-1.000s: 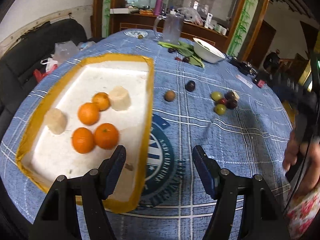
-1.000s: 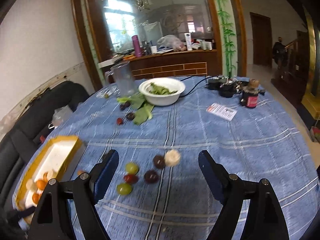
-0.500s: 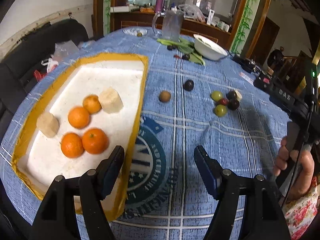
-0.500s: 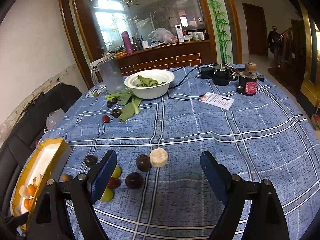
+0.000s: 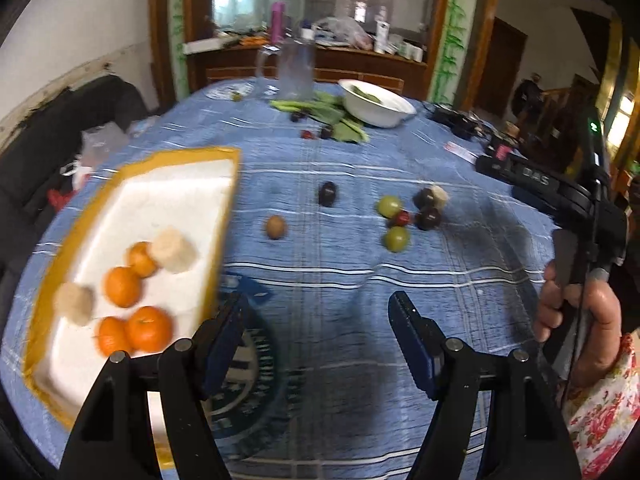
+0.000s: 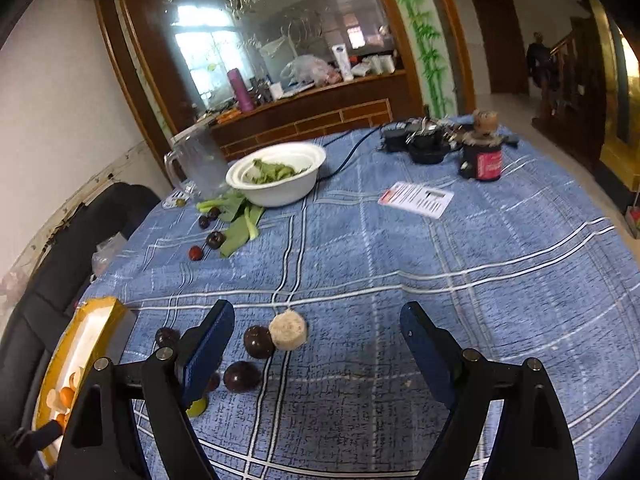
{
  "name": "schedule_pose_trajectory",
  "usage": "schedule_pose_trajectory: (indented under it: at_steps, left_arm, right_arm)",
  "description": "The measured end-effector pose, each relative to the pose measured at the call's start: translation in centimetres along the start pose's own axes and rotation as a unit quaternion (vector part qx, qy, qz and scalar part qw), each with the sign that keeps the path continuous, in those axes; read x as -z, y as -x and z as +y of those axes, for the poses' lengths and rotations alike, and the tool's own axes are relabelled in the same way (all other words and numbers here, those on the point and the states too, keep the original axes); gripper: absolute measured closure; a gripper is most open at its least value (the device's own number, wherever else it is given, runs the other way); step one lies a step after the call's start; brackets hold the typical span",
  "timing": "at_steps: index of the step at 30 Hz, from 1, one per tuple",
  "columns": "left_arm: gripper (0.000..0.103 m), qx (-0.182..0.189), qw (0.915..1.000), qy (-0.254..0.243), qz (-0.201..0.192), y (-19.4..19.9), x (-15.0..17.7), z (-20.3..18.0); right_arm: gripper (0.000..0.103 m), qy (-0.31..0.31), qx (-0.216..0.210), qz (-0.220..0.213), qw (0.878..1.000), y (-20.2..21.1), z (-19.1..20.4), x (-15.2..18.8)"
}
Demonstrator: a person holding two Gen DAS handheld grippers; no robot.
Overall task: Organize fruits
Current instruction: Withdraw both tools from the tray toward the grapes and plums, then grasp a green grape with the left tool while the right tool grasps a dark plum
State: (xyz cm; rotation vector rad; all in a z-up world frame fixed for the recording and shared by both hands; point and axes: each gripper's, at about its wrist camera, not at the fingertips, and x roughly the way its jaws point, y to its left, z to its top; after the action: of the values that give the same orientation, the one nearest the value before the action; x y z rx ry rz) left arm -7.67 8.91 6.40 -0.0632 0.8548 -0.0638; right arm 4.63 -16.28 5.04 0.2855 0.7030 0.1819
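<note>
R gripper [image 6: 316,344] wide open, jaws just narrowing slightly, nothing held. Pale fruit chunk [image 6: 288,329] lies between jaws, lower centre of frame, dark plum [image 6: 258,342] touching its left. L gripper [image 5: 316,336] open, empty, farther off; tray [image 5: 132,164] at left.

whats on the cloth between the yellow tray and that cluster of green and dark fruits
In the left wrist view, two loose fruits lie between the yellow tray and the cluster: a small brown fruit and a dark plum. Otherwise bare blue tablecloth.
</note>
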Motion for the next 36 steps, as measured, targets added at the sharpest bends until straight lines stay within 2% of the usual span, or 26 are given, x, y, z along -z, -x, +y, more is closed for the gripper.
schedule_pose_trajectory:
  at_steps: [4,5,6,9,14,16,17,19,24,31,35,36]
  left_arm:
    - [0.032,0.017,0.9996,-0.014,0.017,-1.4,-0.2,-1.2]
    - [0.035,0.021,0.9995,-0.018,0.017,-1.4,-0.4,-1.2]
    - [0.042,0.024,0.9994,-0.021,0.012,-1.3,-0.7,-1.2]
    - [0.052,0.019,0.9995,-0.026,0.003,-1.2,-1.2,-0.9]
    - [0.052,0.030,0.9993,-0.001,0.021,-2.5,-2.2,0.7]
    - [0.052,0.034,0.9990,0.010,0.028,-3.2,-2.4,1.1]
    - [0.052,0.038,0.9987,0.014,0.031,-3.5,-2.4,1.2]
    - [0.052,0.042,0.9984,0.014,0.034,-3.9,-2.4,0.9]
    - [0.052,0.066,0.9965,-0.007,0.051,-5.7,-2.8,-1.6]
    - [0.052,0.071,0.9943,-0.042,0.067,-9.7,-3.6,-5.3]
    - [0.052,0.061,0.9947,-0.058,0.058,-10.9,-3.9,-6.1]
    - [0.057,0.059,0.9949,-0.061,0.055,-11.0,-4.0,-6.2]
  right_arm:
    - [0.031,0.014,-0.032,0.028,0.999,-1.1,1.0,0.2]
    - [0.036,0.020,-0.044,0.037,0.998,-1.4,1.4,0.3]
    - [0.040,0.026,-0.053,0.044,0.997,-1.6,1.8,0.5]
    - [0.042,0.058,-0.065,0.070,0.994,-2.2,3.7,1.5]
    - [0.044,0.128,-0.040,0.094,0.986,-3.4,6.7,3.6]
    - [0.057,0.147,-0.024,0.104,0.983,-4.3,7.2,4.3]
    - [0.069,0.151,-0.023,0.114,0.982,-4.8,7.3,4.6]
    - [0.075,0.149,-0.020,0.121,0.981,-5.2,7.1,4.7]
    - [0.076,0.130,-0.025,0.113,0.985,-4.7,6.3,4.3]
    - [0.076,0.095,-0.030,0.119,0.988,-4.5,5.1,3.6]
    - [0.076,0.081,-0.027,0.118,0.989,-4.4,4.5,3.2]
    - [0.076,0.079,-0.027,0.119,0.989,-4.5,4.4,3.1]
